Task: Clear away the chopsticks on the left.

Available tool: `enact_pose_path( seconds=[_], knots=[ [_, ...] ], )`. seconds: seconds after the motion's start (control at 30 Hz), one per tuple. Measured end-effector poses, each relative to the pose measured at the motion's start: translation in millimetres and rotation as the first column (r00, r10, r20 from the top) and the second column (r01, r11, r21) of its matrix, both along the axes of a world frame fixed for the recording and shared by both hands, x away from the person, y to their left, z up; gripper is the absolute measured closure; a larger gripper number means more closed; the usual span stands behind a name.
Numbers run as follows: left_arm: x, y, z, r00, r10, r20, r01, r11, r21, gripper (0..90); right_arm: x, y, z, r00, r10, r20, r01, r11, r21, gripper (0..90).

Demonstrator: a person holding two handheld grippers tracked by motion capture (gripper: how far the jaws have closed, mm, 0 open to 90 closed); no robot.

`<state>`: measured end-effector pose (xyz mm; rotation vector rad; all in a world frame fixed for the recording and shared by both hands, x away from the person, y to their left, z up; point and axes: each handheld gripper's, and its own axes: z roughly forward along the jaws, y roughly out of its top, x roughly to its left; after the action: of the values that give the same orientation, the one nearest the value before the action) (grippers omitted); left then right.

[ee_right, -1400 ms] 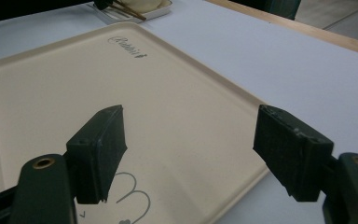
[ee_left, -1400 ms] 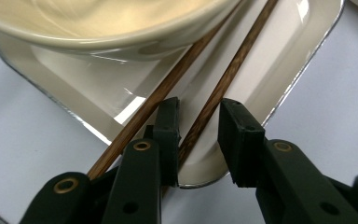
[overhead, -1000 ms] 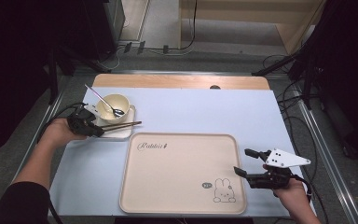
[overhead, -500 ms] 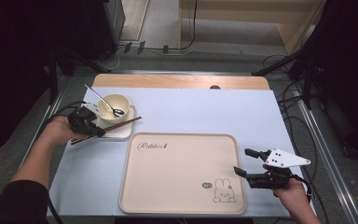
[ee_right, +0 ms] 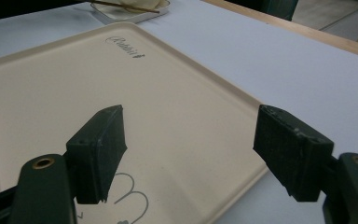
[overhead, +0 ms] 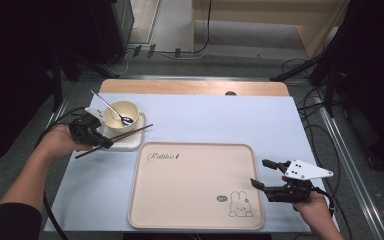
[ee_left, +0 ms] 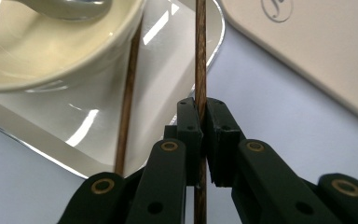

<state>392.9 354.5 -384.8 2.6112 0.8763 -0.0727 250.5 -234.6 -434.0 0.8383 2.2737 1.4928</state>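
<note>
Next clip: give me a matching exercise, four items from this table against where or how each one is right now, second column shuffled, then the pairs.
Things:
1. spoon
2. chopstick
3. left hand-held gripper
4. right hand-held gripper

States:
A. jaws open, empty, over the tray's rabbit corner
B. resting in the cream bowl, handle over the rim
C. jaws shut, beside the small white dish
D. pinched between two pads

Pairs: 1-B, 2-D, 3-C, 4-A
</note>
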Motion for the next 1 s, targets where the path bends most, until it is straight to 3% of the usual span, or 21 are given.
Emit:
enact_pose_path(
  seconds=[0.17, 0.27, 0.4, 0.43, 0.47, 0.53, 0.77, 0.8, 0.83, 0.9, 1.0],
  knots=[
    [-6.5, -6.4, 6.6, 0.9965, 0.074, -0.04, -0.074, 0.9971, -0.016, 86.3, 0.3, 0.8, 0.5, 1.0, 0.002, 0.005, -0.002, 1.0, 0.0, 25.0],
    [-8.8, -10.1, 8.5, 0.9944, 0.093, -0.05, -0.093, 0.9956, -0.011, 86.3, 0.9, 1.1, 0.7, 1.0, 0.002, 0.004, -0.002, 1.0, -0.002, 25.0],
    [-12.3, -17.0, 11.4, 0.9864, 0.142, -0.083, -0.144, 0.9895, -0.016, 86.4, 2.4, 2.3, 1.0, 1.0, 0.005, 0.005, -0.005, 1.0, -0.002, 25.0],
    [-14.2, -21.1, 12.6, 0.9797, 0.175, -0.098, -0.178, 0.9838, -0.022, 86.4, 3.2, 2.8, 1.0, 1.0, 0.007, 0.007, -0.007, 1.0, -0.001, 25.0],
    [-14.2, -21.1, 12.6, 0.9797, 0.175, -0.098, -0.178, 0.9838, -0.022, 86.4, 3.2, 2.8, 1.0, 1.0, 0.007, 0.007, -0.007, 1.0, -0.001, 25.0],
    [-16.5, -25.2, 14.6, 0.9723, 0.204, -0.115, -0.211, 0.9762, -0.052, 86.4, 4.7, 3.5, 1.2, 0.9999, 0.01, 0.009, -0.01, 1.0, 0.0, 25.0],
    [-23.5, -39.6, 17.8, 0.967, 0.222, -0.124, -0.23, 0.972, -0.05, 86.4, 7.7, 6.6, 1.5, 0.9997, 0.021, 0.014, -0.021, 1.0, -0.003, 25.0],
    [-26.2, -45.3, 18.5, 0.9623, 0.242, -0.125, -0.249, 0.9673, -0.047, 86.5, 8.9, 7.8, 1.7, 0.9996, 0.025, 0.017, -0.025, 1.0, 0.0, 25.0],
    [-26.2, -45.3, 18.5, 0.9623, 0.242, -0.125, -0.249, 0.9673, -0.047, 86.5, 8.9, 7.8, 1.7, 0.9996, 0.025, 0.017, -0.025, 1.0, 0.0, 25.0],
    [-29.6, -53.1, 17.3, 0.9518, 0.273, -0.141, -0.283, 0.9572, -0.06, 86.4, 10.4, 9.7, 1.8, 0.9993, 0.032, 0.018, -0.032, 0.999, 0.0, 25.0],
    [-32.1, -58.2, 16.4, 0.9496, 0.28, -0.14, -0.292, 0.9541, -0.068, 86.4, 11.2, 11.2, 1.9, 0.9991, 0.038, 0.016, -0.038, 0.999, 0.002, 25.0]
  ],
)
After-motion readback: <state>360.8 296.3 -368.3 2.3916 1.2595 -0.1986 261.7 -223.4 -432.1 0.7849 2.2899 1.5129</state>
